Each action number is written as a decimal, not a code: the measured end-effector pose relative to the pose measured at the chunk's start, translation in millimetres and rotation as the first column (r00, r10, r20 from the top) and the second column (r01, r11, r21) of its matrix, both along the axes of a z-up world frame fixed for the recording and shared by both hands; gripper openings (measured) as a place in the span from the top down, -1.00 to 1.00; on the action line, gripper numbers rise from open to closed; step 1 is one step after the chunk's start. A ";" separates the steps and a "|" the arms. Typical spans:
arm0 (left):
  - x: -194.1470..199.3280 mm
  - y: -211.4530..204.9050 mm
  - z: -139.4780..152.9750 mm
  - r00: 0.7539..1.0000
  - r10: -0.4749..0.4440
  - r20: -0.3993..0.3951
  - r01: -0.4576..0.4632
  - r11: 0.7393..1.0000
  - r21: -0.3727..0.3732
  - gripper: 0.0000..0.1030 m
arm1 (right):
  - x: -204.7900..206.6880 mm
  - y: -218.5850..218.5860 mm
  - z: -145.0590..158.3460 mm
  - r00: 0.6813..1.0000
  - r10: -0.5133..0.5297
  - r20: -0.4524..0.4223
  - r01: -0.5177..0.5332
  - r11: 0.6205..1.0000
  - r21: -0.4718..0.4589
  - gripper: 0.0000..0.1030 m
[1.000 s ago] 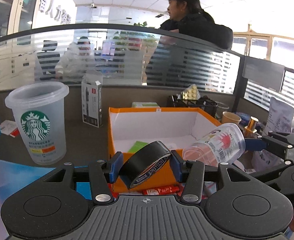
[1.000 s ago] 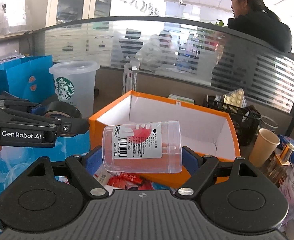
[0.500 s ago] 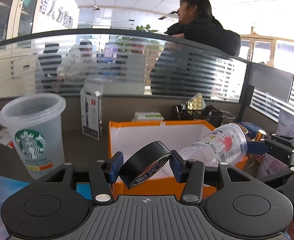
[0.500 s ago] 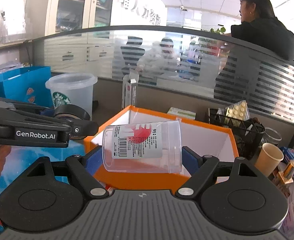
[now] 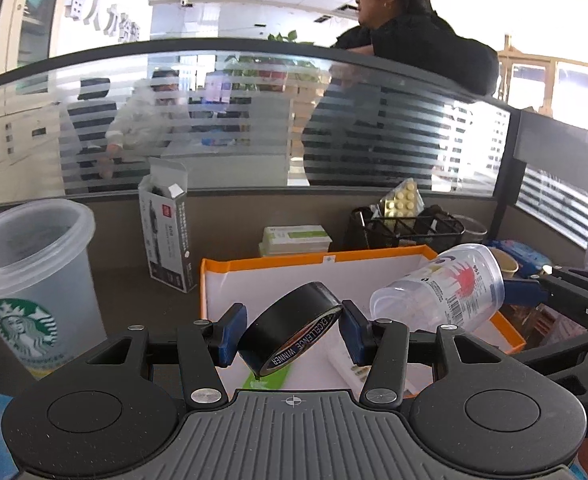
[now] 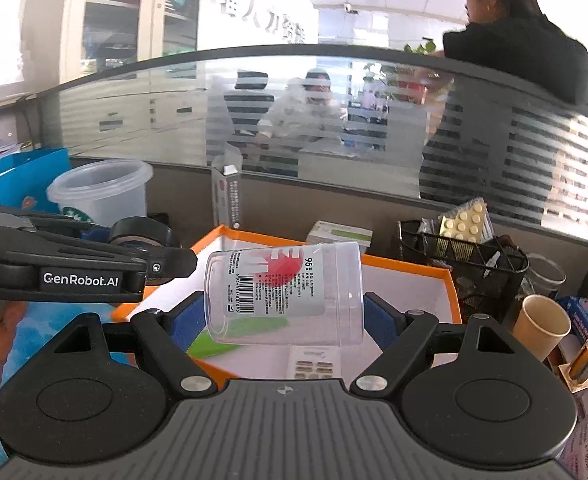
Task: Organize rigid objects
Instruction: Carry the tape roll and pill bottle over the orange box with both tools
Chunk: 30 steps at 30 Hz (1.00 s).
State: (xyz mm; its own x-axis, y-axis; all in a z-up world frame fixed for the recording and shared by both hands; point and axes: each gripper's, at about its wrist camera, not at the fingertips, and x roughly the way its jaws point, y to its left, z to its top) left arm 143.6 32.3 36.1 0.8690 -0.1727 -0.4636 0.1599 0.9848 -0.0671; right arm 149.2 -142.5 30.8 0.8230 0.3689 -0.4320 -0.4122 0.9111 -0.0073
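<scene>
Nearest the left wrist camera, the left tongs (image 5: 292,330) pinch a roll of black tape (image 5: 290,328) between their blue pads; the roll stands tilted on edge, its printed inner ring facing the lens. The right tongs (image 6: 284,322) clamp a clear plastic jar (image 6: 284,292) lying on its side, open mouth to the left in the right wrist view, its white label with a barcode and a red mark facing up. In the left view the same jar (image 5: 440,294) hangs just right of the tape, with the right tongs' dark frame reaching in from the right edge.

Both held things hover over an orange-rimmed box (image 5: 222,266) with white inner walls. On its floor lie a green card (image 6: 238,338) and a white sheet of small tablets (image 6: 314,364).

On the counter (image 5: 134,280) left of the box stands a translucent Starbucks cup (image 5: 34,280). Behind it a tall grey carton (image 5: 168,236) stands upright with its top flap open. Beyond the box's far wall lies a flat white-and-green packet (image 5: 296,238), and to its right a black wire basket (image 6: 460,258) holds a blister pack of pills (image 6: 466,220). A paper cup (image 6: 542,326) stands right of the box.

Farthest off, a striped glass partition (image 6: 334,120) closes the counter; a person in dark clothes (image 6: 522,48) leans on its top rail.
</scene>
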 end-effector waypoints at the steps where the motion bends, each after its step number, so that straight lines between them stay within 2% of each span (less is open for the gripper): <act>1: 4.8 -1.0 -1.3 1.000 -0.002 -0.007 0.003 1.000 0.005 0.05 | 4.1 -1.0 -0.7 1.000 -0.003 -0.005 0.003 1.000 -0.001 -0.57; 10: 49.2 -9.8 -17.7 0.995 -0.020 -0.098 0.023 0.999 0.034 0.05 | 51.0 -9.4 -11.1 0.997 -0.028 -0.078 0.024 0.998 -0.049 -0.57; 21: 84.5 -9.0 -52.4 0.971 -0.017 -0.238 0.029 0.998 0.050 0.05 | 80.1 -2.5 -37.5 0.986 -0.020 -0.165 -0.010 0.984 -0.177 -0.57; 30: 90.1 -17.8 -54.7 0.973 -0.009 -0.232 0.036 0.993 0.112 0.05 | 95.9 1.5 -54.5 0.969 -0.009 -0.246 -0.040 0.981 -0.192 -0.57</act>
